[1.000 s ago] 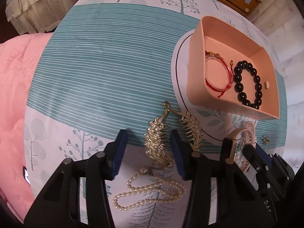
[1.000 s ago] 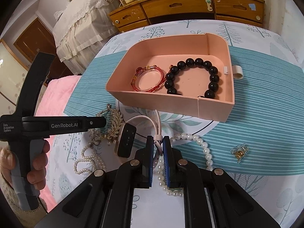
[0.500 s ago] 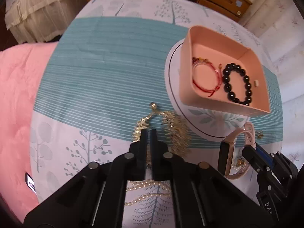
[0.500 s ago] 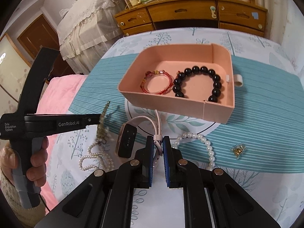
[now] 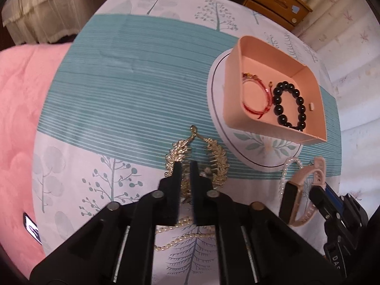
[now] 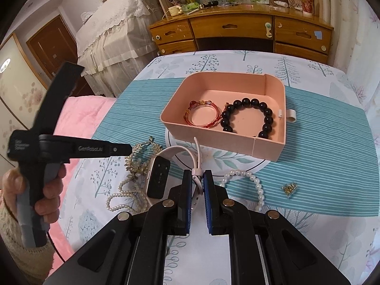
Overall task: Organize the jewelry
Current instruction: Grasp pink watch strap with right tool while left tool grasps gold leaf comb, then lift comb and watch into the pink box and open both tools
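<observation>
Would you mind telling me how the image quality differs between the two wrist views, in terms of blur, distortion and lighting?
Left wrist view: dimmer and softer, its gripper fingers smeared, the gold hair comb slightly blurred, strong fisheye bending of the pink box. Right wrist view: brighter and crisper on the black bead bracelet, though the other gripper's handle is motion-blurred and the dresser bows.

I'm working in a home bedroom. Under my claws lies a bed (image 6: pixel 308 142) with a tree-print sheet, and a pink quilt (image 5: pixel 21 118) sits off to the left claw's side. Past the right claw stands a wooden dresser (image 6: pixel 237 28) cluttered with bottles, and beside it a lace-covered cabinet (image 6: pixel 114 38) and a wooden door (image 6: pixel 52 45).
</observation>
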